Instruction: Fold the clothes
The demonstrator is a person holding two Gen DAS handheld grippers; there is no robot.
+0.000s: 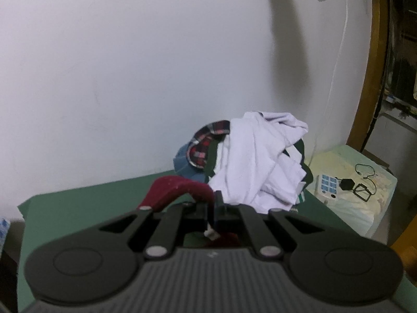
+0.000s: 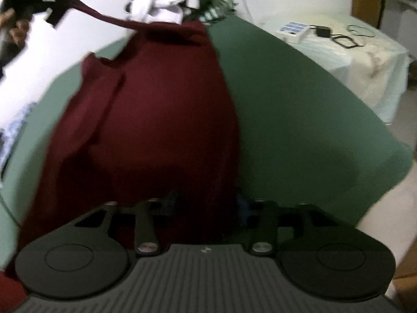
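Pinching a lifted corner of the maroon garment [image 2: 156, 109], the left tool [image 1: 211, 208] seems mid-fold over the green worktop [image 2: 286, 104]; the right tool [image 2: 206, 208] stands apart around its near hem.

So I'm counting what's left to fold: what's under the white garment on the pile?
Under the white garment show a red plaid piece, blue fabric and dark green cloth. Anything deeper in the pile is covered, so a full count isn't possible.

The right tool's [image 2: 206, 203] fingertips are blurred and hidden behind the maroon cloth [image 2: 156, 120]; its lower-left part runs off-frame.
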